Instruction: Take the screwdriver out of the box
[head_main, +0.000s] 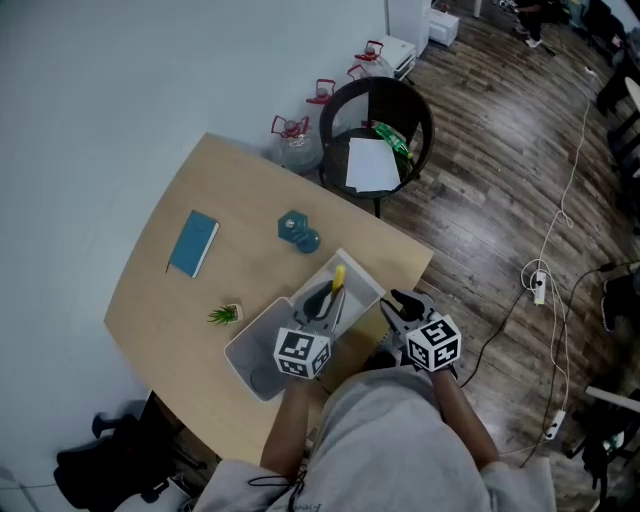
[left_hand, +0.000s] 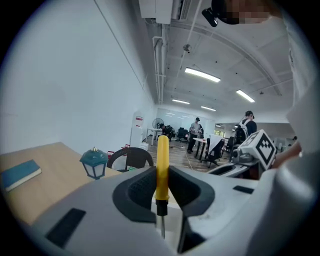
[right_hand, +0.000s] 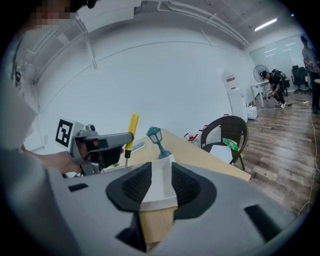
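Note:
The yellow-handled screwdriver stands upright between the jaws of my left gripper, which is shut on it just above the open grey box. In the left gripper view the screwdriver fills the gap of the left gripper, shaft pointing down. My right gripper is at the box's right corner. In the right gripper view a white wall of the box sits pinched in the right gripper. That view also shows the left gripper holding the screwdriver.
On the wooden table are a teal lantern, a blue book and a small plant. A black chair with paper stands past the far edge, beside water jugs. Cables lie on the floor at right.

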